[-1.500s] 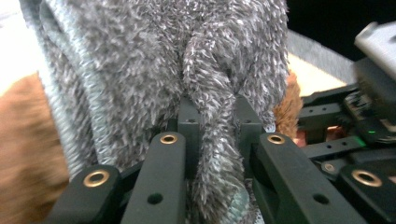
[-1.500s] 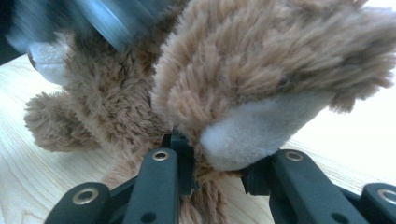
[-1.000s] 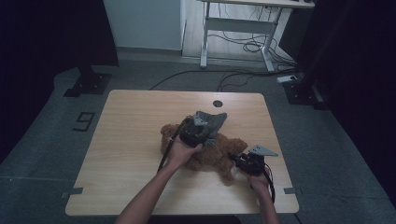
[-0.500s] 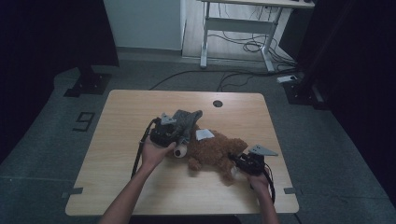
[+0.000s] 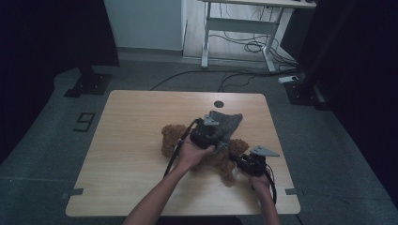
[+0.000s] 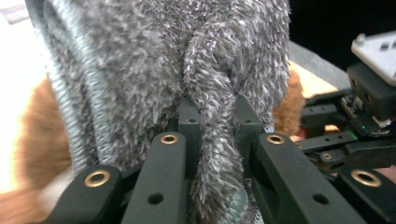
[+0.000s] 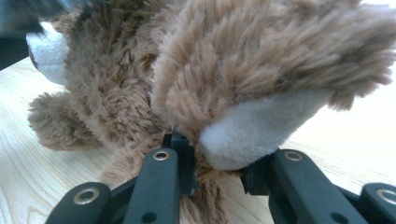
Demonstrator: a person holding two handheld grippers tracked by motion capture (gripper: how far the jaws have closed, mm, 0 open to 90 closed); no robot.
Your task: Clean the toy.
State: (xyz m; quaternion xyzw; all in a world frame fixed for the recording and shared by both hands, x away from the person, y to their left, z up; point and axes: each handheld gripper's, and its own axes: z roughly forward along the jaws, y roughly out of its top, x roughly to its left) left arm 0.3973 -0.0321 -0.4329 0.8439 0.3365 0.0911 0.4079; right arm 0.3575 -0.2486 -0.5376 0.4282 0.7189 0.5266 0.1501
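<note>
- Pinching a fold of the grey cloth in the left gripper jaws; risking slipping out if tugged.
- Clamping the teddy bear's paw with the right gripper; risking dragging it across the tabletop.

brown plush toy lying on table, fuzzy grey cloth draped above it

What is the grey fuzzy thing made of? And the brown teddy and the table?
The grey cloth looks like shaggy fleece: long soft fibres, a stitched edge. The brown teddy seems to be plush fake fur, with a smoother pale sole on its paw. The table looks like pale wood or a wood-look laminate: grain lines show.
</note>
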